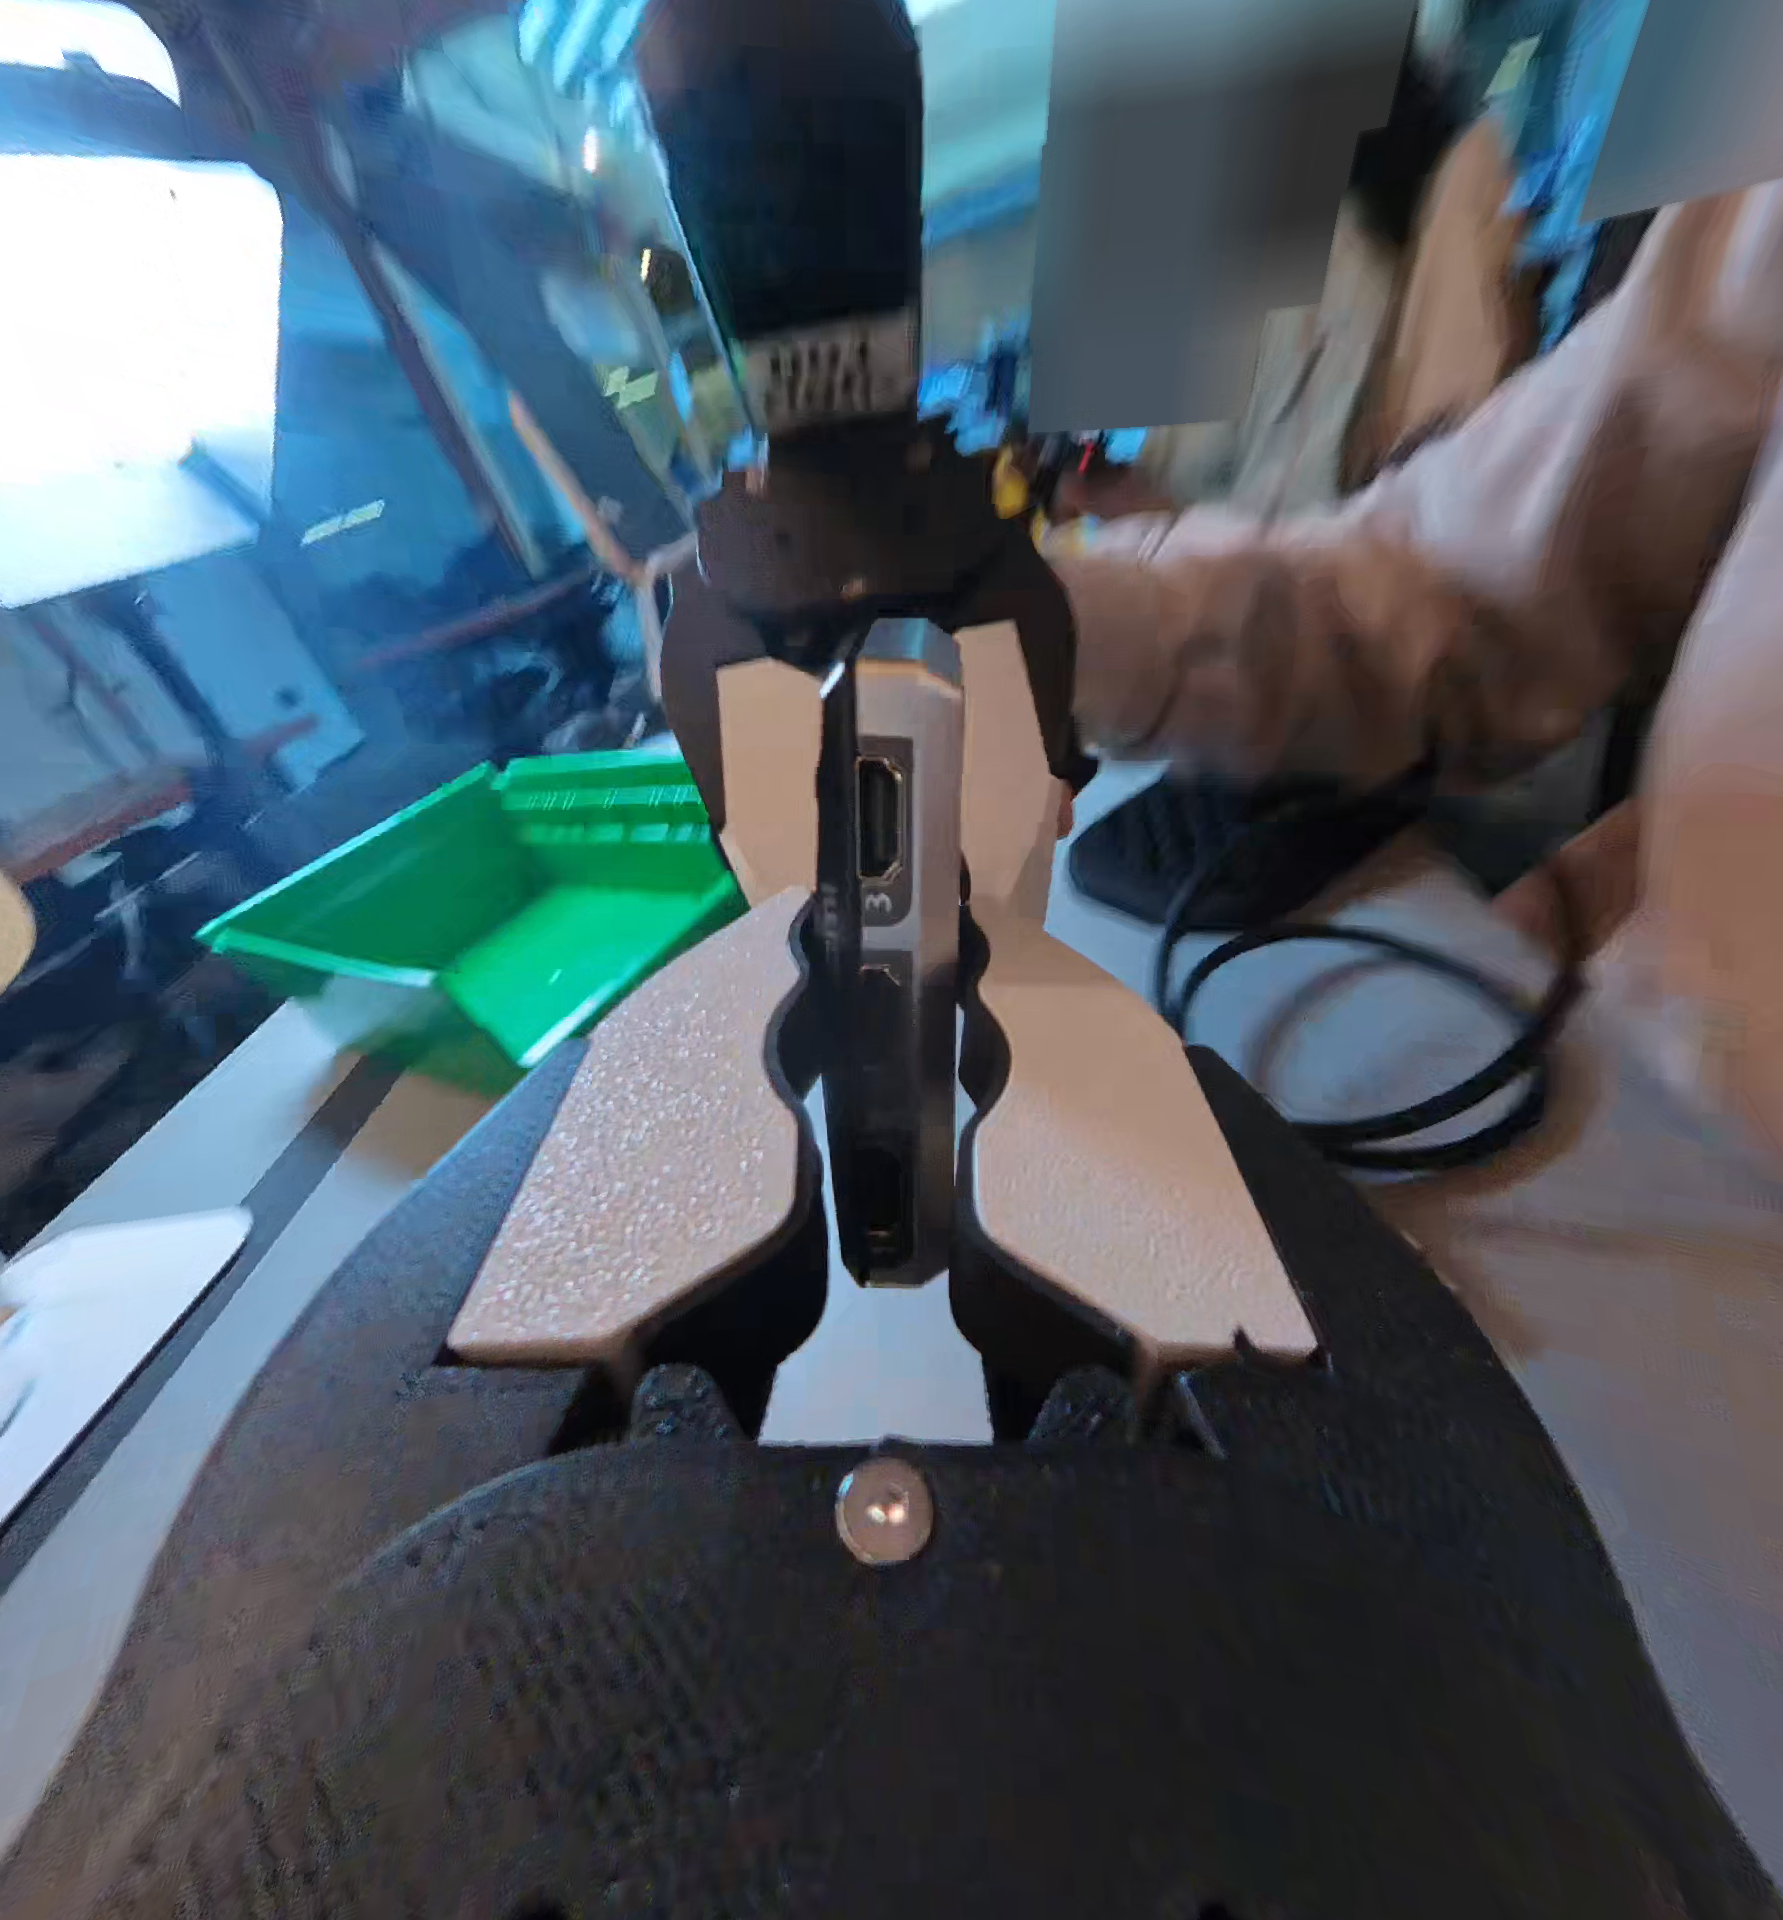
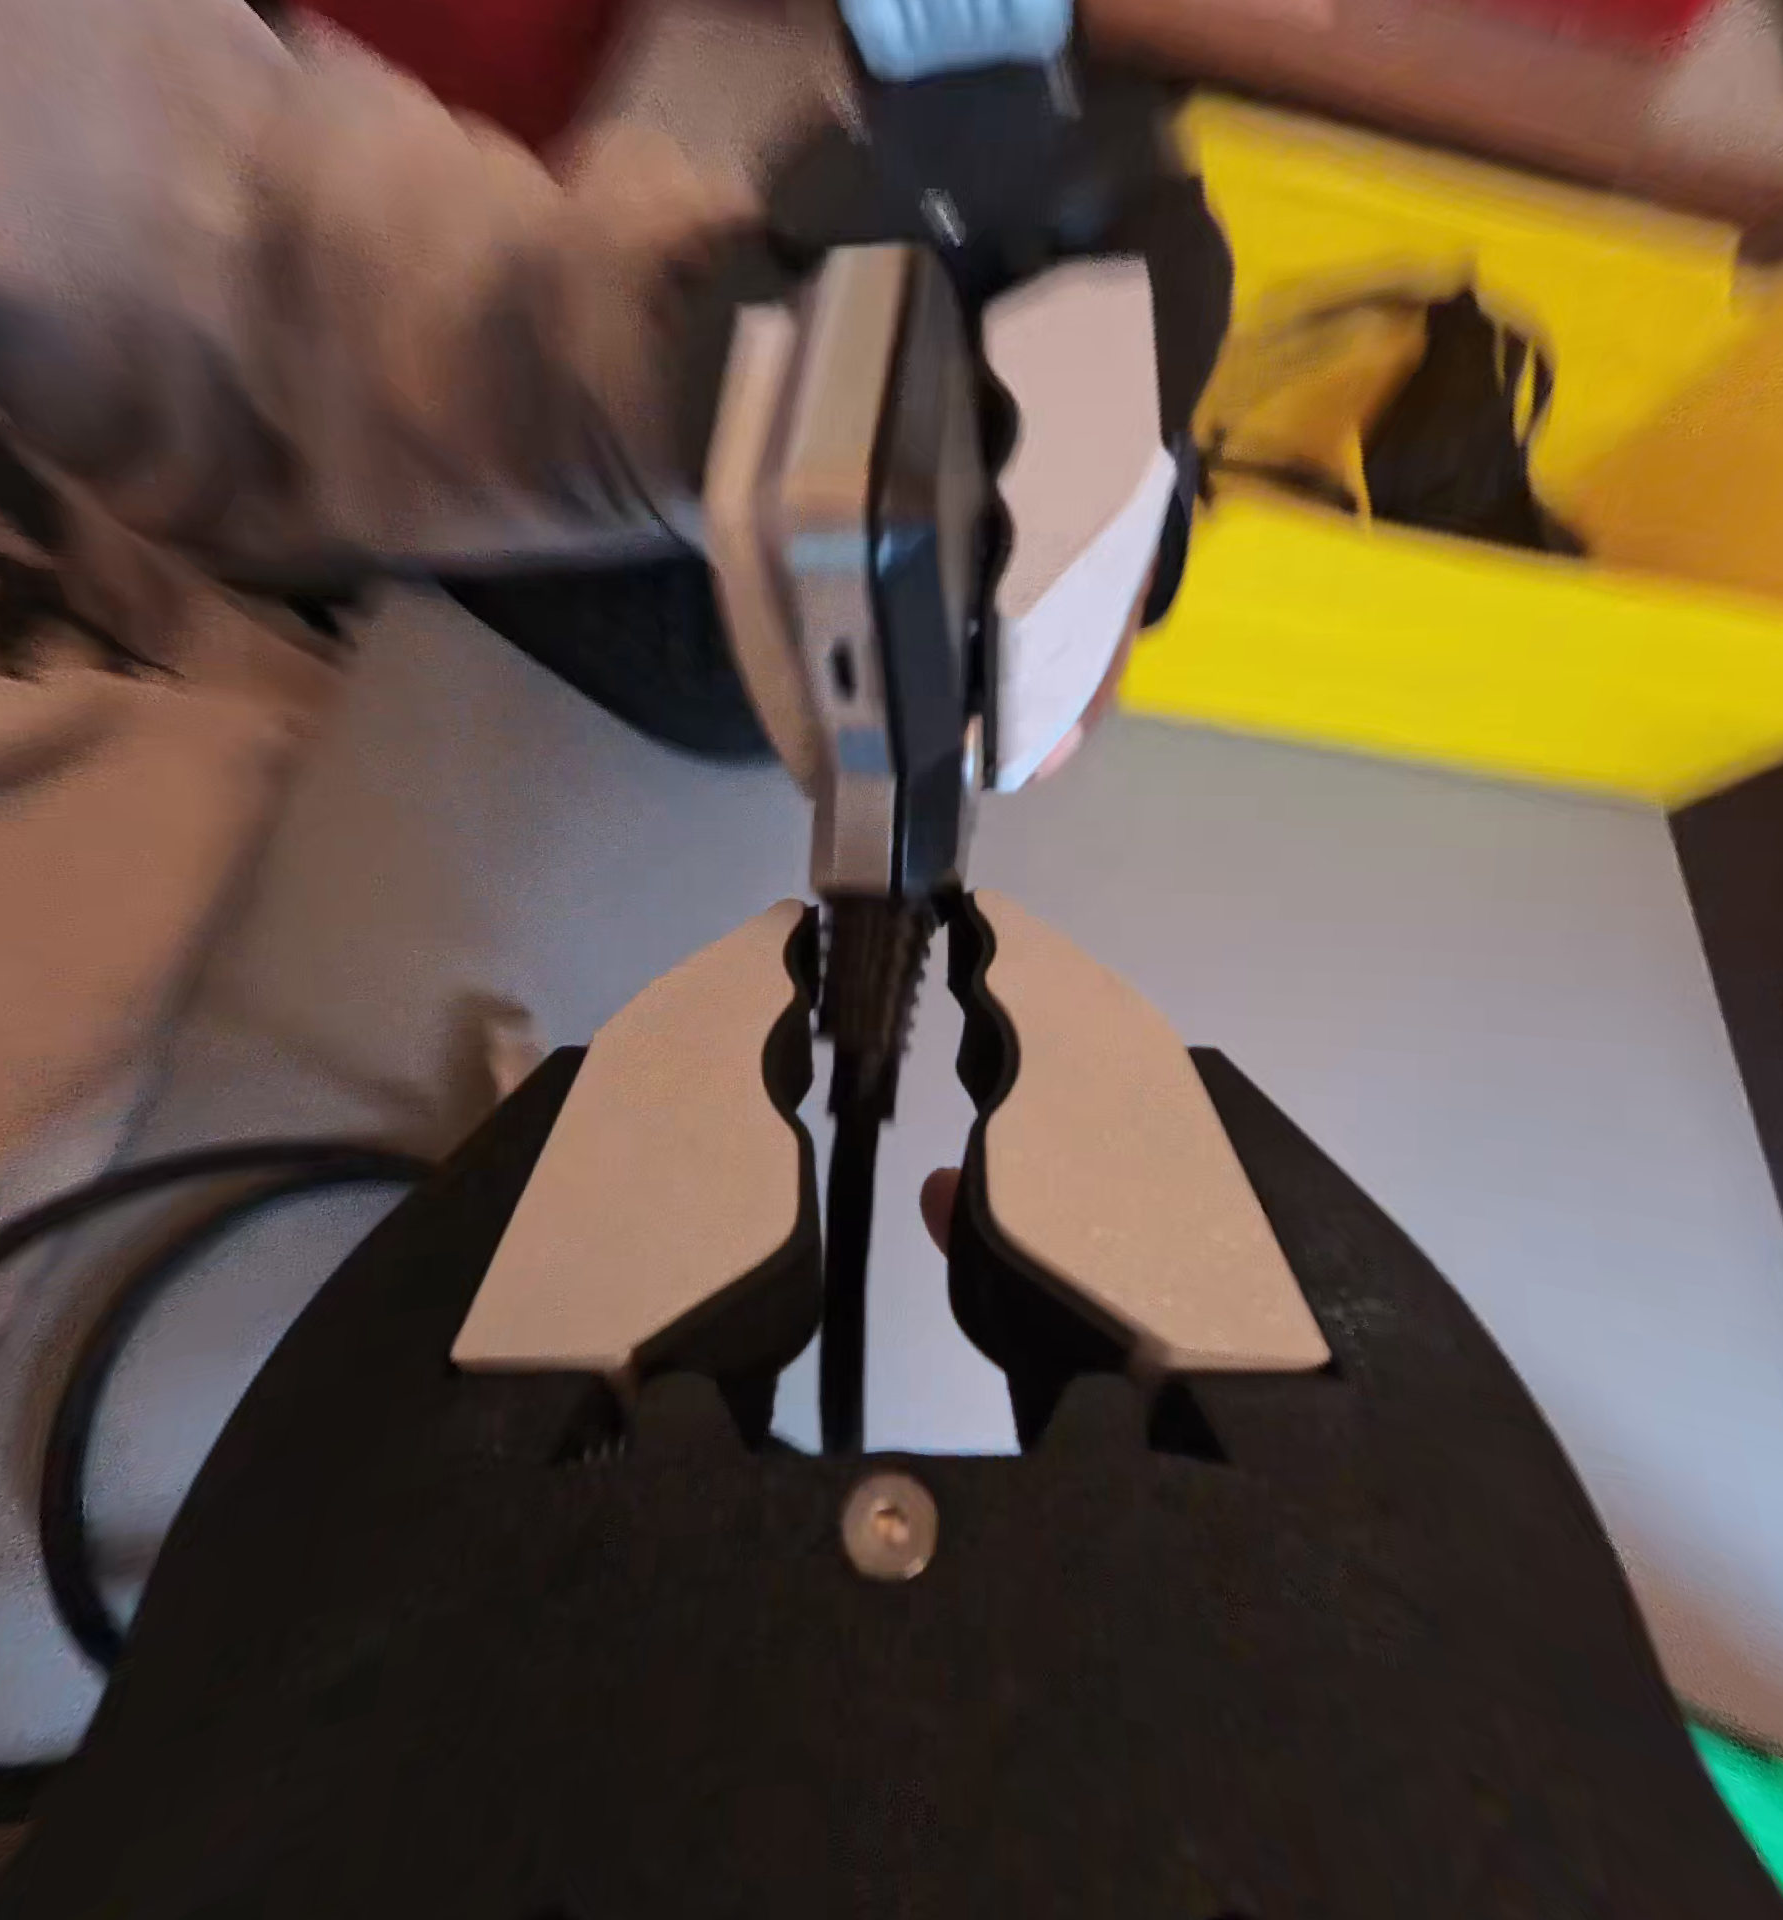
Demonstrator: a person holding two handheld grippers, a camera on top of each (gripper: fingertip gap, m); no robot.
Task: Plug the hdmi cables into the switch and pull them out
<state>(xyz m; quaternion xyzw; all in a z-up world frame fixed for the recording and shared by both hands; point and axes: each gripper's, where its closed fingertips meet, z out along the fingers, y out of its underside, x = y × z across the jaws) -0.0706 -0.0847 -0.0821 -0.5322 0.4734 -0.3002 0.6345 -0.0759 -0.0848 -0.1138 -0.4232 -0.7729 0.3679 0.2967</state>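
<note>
Here the switch (image 1: 892, 997) stands edgewise, lengthwise between both grippers.

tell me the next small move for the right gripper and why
Probably push straight forward: the right gripper grips the HDMI plug right at the edge of the switch, which the left gripper clamps. How deep the plug sits is blurred.
</note>
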